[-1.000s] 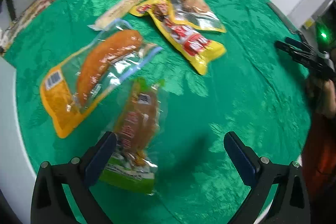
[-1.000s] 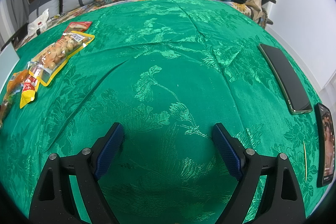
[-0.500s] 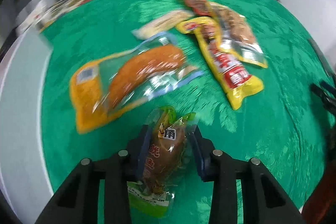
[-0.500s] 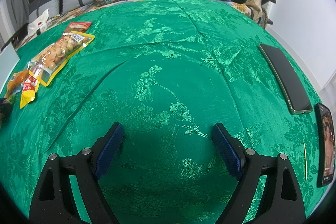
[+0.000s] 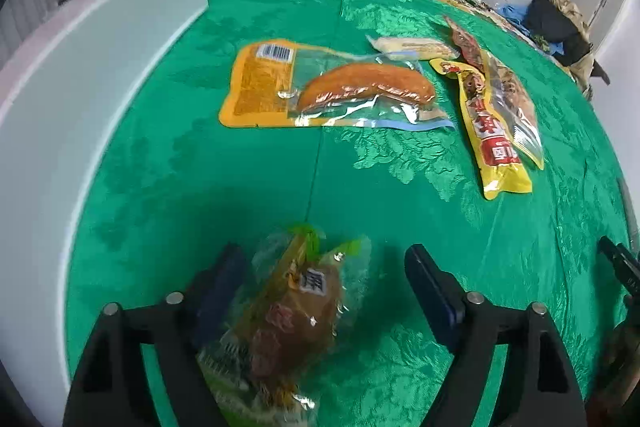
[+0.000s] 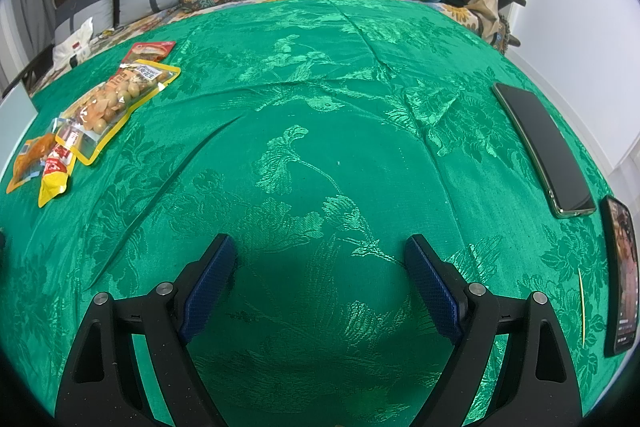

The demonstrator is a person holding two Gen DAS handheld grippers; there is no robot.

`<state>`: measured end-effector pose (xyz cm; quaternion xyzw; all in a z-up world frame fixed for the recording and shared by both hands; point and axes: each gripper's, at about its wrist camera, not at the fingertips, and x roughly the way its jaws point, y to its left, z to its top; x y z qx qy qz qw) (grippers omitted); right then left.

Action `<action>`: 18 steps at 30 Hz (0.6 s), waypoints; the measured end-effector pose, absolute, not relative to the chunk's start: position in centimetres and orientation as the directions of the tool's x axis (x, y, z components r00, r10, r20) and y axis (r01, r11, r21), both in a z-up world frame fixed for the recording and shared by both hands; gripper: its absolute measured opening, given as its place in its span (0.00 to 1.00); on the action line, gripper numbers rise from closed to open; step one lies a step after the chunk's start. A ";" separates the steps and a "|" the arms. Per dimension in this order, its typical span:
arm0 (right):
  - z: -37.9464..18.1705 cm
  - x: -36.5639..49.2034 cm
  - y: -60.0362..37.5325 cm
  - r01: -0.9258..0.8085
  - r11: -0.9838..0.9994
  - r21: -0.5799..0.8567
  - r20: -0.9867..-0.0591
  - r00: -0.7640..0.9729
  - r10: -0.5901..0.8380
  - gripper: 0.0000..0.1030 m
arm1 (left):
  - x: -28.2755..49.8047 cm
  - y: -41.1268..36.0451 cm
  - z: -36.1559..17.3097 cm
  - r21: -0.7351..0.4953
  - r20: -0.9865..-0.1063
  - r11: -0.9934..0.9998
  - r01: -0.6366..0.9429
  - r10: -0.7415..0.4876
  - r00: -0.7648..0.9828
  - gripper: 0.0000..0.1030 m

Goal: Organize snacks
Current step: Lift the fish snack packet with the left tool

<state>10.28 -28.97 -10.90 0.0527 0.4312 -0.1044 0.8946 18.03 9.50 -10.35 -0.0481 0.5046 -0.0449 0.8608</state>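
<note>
One green-edged snack pouch (image 5: 296, 311) is seen on the green cloth (image 5: 248, 179) between the left gripper (image 5: 320, 291) fingers, nearer the left pad; those jaws are opening, where half a second ago it was pinched. Right gripper (image 6: 320, 283) is held wide, empty.

Two wrist fisheyes, both angled steeply down, close over the green patterned tablecloth (image 6: 320, 99).
Left view faces the snack cluster; right view faces mostly bare cloth; both share the yellow-edged clear pouch of round snacks (image 5: 514, 99) (image 6: 116, 103).
</note>
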 end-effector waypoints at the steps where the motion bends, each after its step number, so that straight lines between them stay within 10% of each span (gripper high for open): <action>1: -10.9 10.3 -29.0 0.232 0.973 0.004 -0.783 0.606 -0.141 0.87 | 18.2 9.4 -10.5 -0.122 -0.864 0.992 0.034 -0.123 0.489 0.91; 18: -10.9 10.3 -29.0 0.232 0.973 0.004 -0.782 0.607 -0.141 0.87 | 17.8 9.3 -11.7 -0.027 -0.810 0.997 0.072 -0.065 0.582 1.00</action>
